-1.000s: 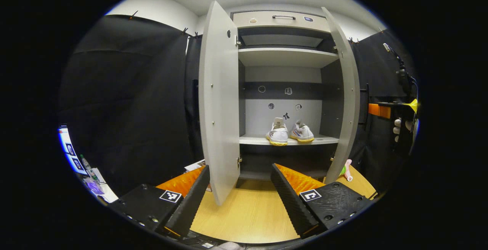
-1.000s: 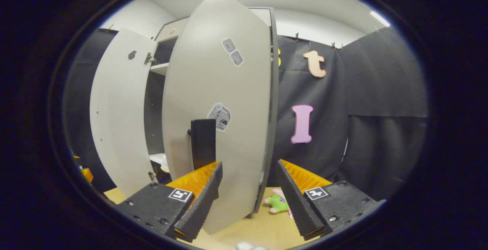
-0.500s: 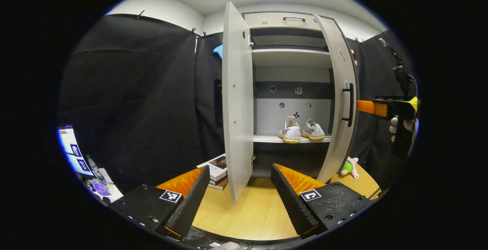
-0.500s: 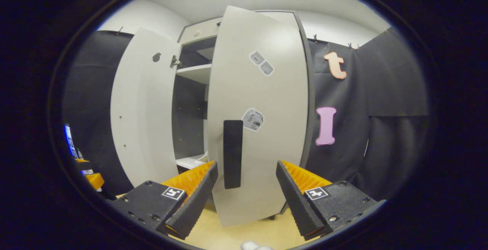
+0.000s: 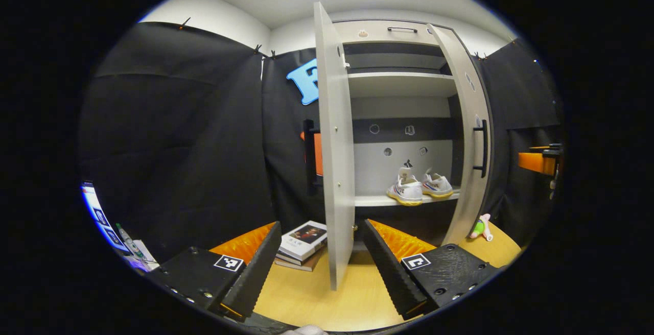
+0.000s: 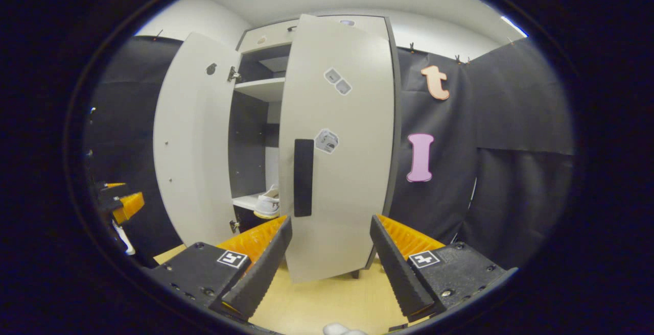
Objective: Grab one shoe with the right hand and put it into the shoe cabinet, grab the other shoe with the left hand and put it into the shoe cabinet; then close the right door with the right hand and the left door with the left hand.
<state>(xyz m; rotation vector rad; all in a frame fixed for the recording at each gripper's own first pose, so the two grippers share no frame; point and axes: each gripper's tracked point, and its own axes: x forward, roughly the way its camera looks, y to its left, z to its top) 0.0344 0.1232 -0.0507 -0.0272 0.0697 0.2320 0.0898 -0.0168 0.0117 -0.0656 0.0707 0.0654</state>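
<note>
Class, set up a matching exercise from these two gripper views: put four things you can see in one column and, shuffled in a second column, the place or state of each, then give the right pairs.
Things:
1. pair of white shoes
2. right door
3. books
4. plush toy

Places or states:
A. stacked on the floor left of the cabinet
B. partly closed
C. on a cabinet shelf
D. on the floor right of the cabinet

Pairs: 1-C, 2-B, 3-A, 4-D

Both views toward shoe cabinet (image 5: 403, 85)
</note>
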